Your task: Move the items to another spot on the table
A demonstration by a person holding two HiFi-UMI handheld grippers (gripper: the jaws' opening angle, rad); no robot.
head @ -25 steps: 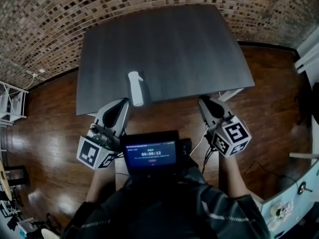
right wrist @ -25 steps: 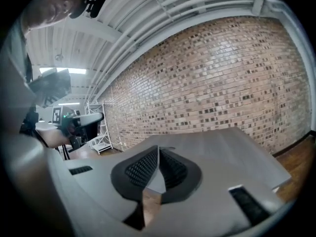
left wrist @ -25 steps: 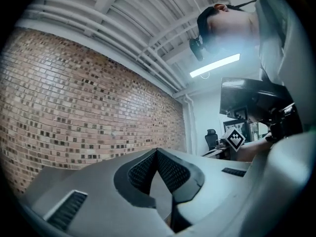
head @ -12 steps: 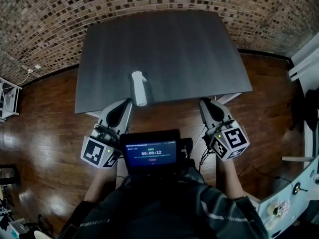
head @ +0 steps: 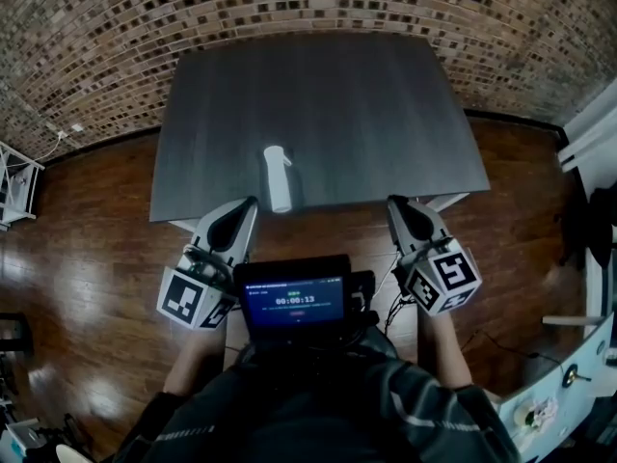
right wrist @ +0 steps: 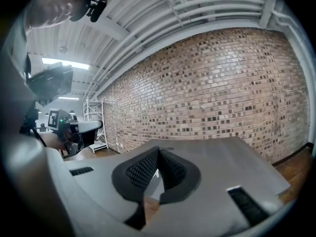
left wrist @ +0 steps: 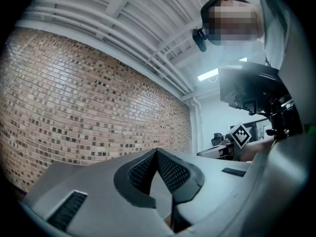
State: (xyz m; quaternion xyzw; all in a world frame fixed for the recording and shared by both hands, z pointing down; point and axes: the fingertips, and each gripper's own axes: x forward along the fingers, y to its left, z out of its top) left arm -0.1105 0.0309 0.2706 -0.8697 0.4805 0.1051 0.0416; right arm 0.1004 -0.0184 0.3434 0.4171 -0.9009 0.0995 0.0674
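Note:
A white spray bottle lies on its side near the front edge of the dark grey table. My left gripper is at the table's front edge, just left of the bottle's lower end and apart from it, shut with nothing in it. The right gripper is at the same edge, far to the bottle's right, also shut and empty. In the left gripper view the left gripper has its pads meeting at the tip. In the right gripper view the right gripper looks the same.
A small screen sits at the person's chest between the two grippers. Wooden floor surrounds the table and a brick wall runs behind it. A white shelf rack stands at the far left.
The head view has shifted a little, so table and bottle sit slightly lower and to the right in the picture. Both grippers stay shut at the front edge. The bottle lies where it was.

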